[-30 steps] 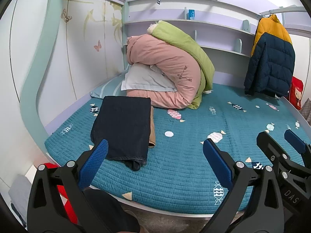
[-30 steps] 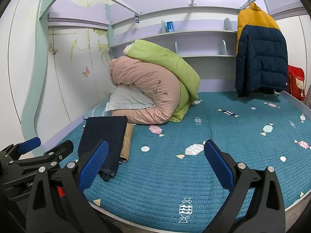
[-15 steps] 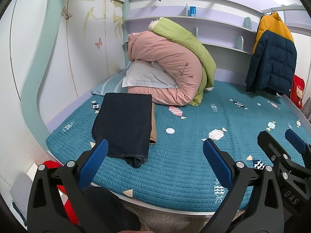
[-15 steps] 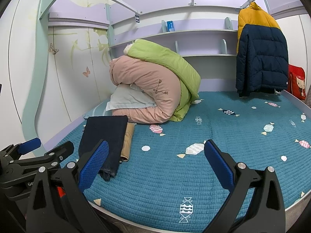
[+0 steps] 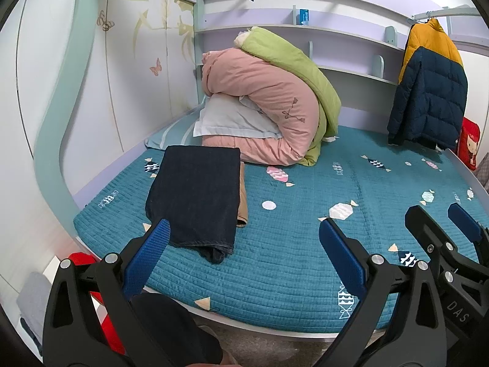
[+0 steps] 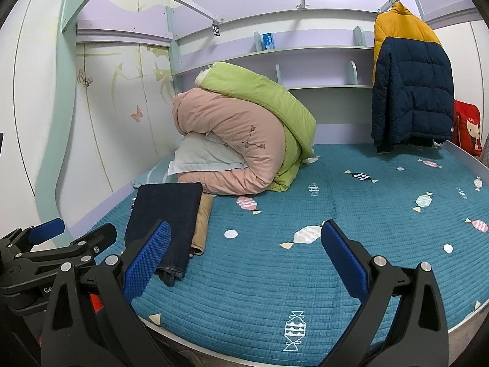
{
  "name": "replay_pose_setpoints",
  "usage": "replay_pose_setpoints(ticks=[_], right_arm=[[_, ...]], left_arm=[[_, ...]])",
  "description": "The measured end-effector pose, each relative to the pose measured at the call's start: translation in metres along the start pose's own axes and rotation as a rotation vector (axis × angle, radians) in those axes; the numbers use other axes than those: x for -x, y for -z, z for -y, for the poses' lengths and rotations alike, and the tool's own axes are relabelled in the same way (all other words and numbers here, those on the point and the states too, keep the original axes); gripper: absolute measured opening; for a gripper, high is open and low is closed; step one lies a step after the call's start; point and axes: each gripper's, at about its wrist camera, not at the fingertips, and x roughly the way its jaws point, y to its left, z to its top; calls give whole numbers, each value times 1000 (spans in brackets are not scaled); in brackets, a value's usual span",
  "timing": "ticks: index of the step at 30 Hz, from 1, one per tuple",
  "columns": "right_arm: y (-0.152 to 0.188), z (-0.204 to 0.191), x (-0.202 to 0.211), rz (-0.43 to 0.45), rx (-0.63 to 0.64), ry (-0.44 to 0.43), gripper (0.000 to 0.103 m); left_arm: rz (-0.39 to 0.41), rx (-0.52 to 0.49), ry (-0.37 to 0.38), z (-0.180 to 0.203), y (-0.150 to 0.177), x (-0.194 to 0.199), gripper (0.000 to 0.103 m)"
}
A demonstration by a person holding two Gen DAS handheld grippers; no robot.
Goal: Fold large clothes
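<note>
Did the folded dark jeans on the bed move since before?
No. The folded dark jeans lie in the same spot on the teal bed cover, top edge just before the pink quilt, tan garment underneath.

Rolled quilts [image 5: 269, 104] beside hanging puffer jacket [image 5: 428, 88].

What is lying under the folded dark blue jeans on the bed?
Under the folded dark blue jeans lies a tan garment, also folded; only its right edge shows. How far it reaches beneath cannot be seen. Both rest on the teal bedspread.
</note>
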Motion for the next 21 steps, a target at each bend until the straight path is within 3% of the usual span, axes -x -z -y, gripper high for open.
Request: replay_pose_setpoints(ticks=[21], right_arm=[[0,3,0,-8,-2,4,95]], left_arm=[[-27,-3,6,2,0,1,98]])
